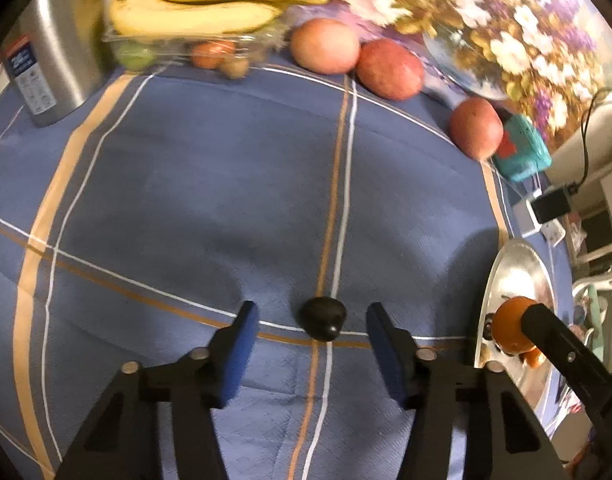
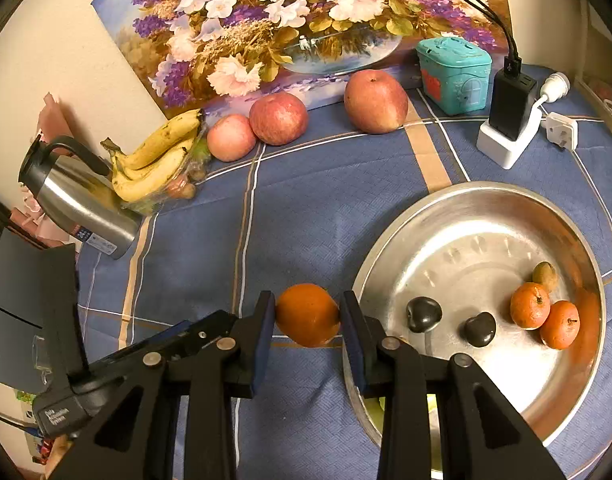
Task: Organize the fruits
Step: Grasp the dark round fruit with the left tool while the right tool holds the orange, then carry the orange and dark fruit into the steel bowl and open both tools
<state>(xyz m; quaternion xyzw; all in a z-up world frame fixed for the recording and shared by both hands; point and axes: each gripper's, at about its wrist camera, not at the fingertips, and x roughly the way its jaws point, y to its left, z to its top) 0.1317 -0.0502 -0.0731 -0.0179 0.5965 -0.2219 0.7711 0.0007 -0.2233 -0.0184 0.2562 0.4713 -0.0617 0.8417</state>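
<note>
Orange mandarin [image 2: 308, 315] clamped in right tool [image 2: 308, 316], beside bowl rim [image 2: 386, 240].

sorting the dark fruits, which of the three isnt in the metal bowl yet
The dark fruit lying on the blue cloth between the left gripper's open fingers. The other two already sit in the metal bowl.

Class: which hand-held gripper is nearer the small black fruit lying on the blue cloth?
Left. The left hand-held gripper straddles the black fruit, pads not touching. The right hand-held gripper holds an orange beside the metal bowl.
</note>
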